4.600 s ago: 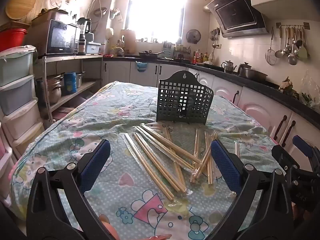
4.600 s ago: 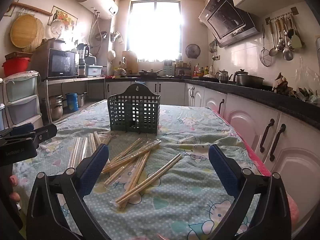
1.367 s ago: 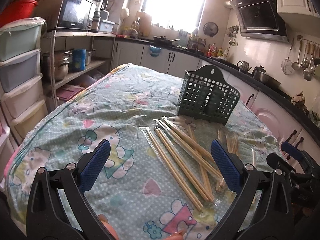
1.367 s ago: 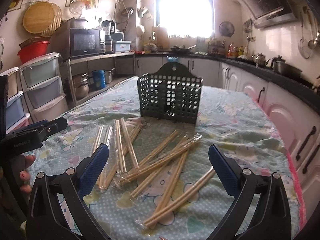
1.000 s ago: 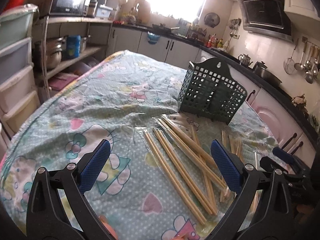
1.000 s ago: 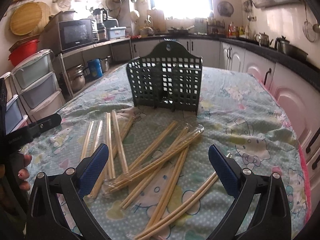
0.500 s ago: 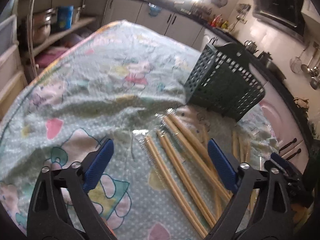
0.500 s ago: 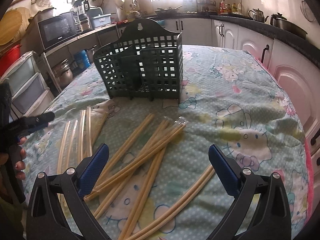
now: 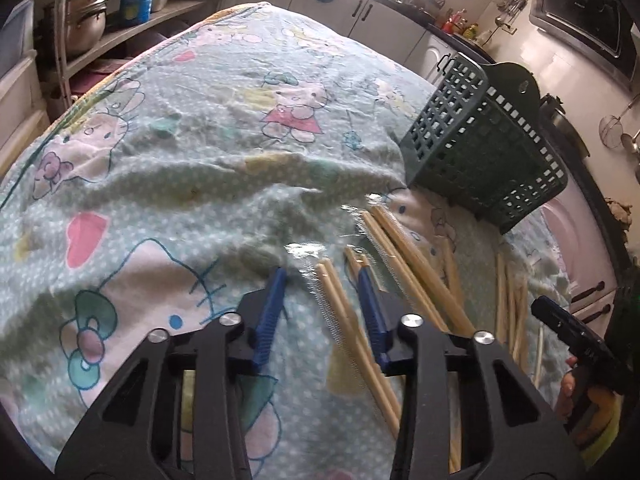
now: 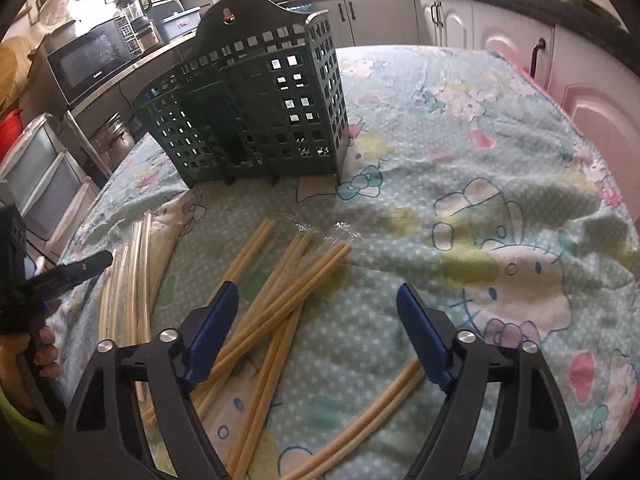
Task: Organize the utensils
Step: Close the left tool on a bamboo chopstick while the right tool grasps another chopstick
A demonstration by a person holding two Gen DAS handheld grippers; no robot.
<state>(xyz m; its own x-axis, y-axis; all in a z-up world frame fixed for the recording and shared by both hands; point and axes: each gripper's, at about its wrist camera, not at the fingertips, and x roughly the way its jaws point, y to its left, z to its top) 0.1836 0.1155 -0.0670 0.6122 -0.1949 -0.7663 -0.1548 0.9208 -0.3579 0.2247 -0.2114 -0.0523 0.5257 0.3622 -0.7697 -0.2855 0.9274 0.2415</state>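
Observation:
Several pairs of wooden chopsticks in clear plastic sleeves lie scattered on the cartoon-print tablecloth. A dark green slotted utensil holder (image 9: 486,152) stands behind them and also shows in the right wrist view (image 10: 256,116). My left gripper (image 9: 322,280) is low over the cloth, its jaws partly closed around the tip end of one wrapped chopstick pair (image 9: 348,320), with gaps still showing on both sides. My right gripper (image 10: 316,300) is open and empty above a heap of chopsticks (image 10: 280,292), whose tips lie between its fingers.
The table's left edge drops toward shelves with pots (image 9: 86,20). Kitchen cabinets (image 10: 592,92) run along the right side. More chopsticks (image 10: 132,280) lie at the left of the right wrist view, near the left gripper's finger (image 10: 80,266).
Both grippers have dropped toward the table and moved forward. The left gripper's jaws have narrowed from wide open around one wrapped chopstick pair. The right gripper's jaws stay wide.

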